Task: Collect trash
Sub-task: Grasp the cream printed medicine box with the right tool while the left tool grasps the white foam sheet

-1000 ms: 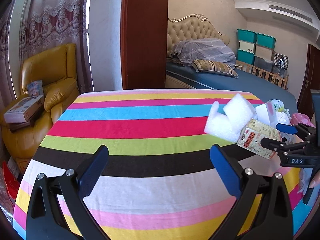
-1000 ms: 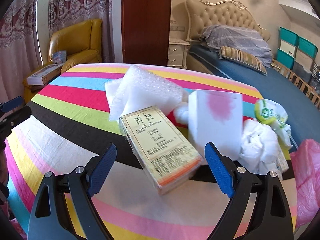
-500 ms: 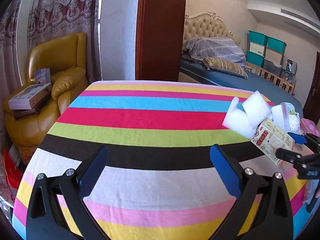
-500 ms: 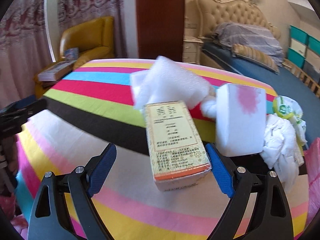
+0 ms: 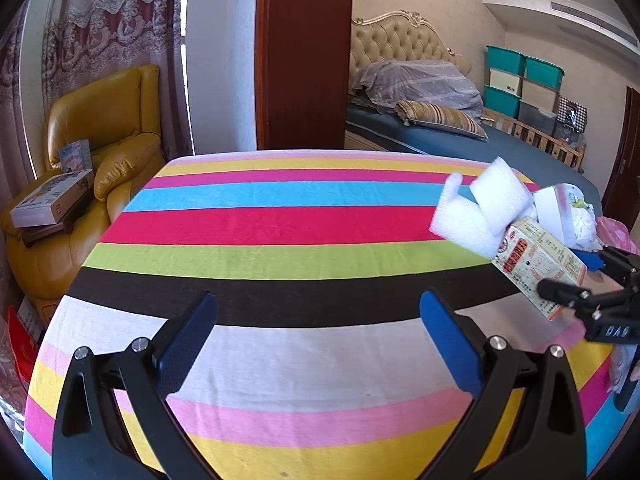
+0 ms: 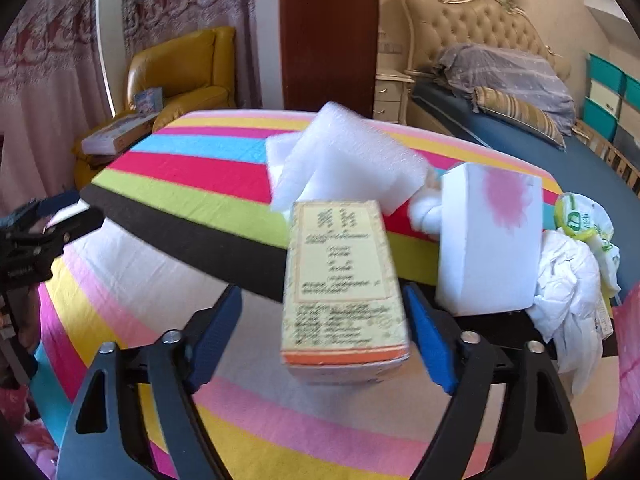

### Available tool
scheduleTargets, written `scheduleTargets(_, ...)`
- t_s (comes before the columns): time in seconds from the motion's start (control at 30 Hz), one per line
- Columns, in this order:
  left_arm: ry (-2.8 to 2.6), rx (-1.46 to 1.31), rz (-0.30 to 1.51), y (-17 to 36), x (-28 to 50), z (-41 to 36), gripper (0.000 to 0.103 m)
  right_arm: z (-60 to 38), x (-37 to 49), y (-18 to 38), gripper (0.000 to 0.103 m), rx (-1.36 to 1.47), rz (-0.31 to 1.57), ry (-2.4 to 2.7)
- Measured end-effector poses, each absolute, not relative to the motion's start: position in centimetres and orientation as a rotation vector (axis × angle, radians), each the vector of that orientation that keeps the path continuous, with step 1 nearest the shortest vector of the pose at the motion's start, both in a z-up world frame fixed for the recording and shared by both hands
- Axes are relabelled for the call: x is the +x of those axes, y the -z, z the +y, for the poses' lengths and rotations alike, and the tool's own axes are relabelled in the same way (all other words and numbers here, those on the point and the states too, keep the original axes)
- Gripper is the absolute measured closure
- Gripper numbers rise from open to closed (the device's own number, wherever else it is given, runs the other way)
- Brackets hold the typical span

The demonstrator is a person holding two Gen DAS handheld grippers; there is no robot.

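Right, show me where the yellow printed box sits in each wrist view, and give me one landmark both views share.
Left wrist view: the yellow box is at the far right edge, in front of the white foam, with the right gripper around its near end.
Right wrist view: the box is in the centre, between the blue fingers, slightly blurred.
Shared landmark: the yellow armchair at upper left in both views.

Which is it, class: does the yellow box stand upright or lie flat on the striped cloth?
Lying flat. The yellow box rests on a broad face, printed side up, orange-striped end toward the camera, on the striped cloth.
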State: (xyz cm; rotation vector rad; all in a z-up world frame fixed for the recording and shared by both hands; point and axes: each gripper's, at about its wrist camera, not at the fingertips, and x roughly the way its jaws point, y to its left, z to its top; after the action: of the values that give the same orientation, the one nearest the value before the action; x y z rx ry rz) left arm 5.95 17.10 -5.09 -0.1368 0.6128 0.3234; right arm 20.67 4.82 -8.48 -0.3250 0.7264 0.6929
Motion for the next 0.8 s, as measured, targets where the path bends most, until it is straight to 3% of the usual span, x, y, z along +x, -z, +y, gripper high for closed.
scheduleTargets(0.1,-0.303,-0.123,0.621,5.1,6.3,16.1,0.005,4.5,20.1,8.7,0.054,-0.369,0.711,-0.663)
scheduleTargets(0.8,-0.077,-0.043,0.587,3.3,16.0,6.4,0.005,-7.5,15.9,6.9,0.054,-0.178,0.588,-0.606)
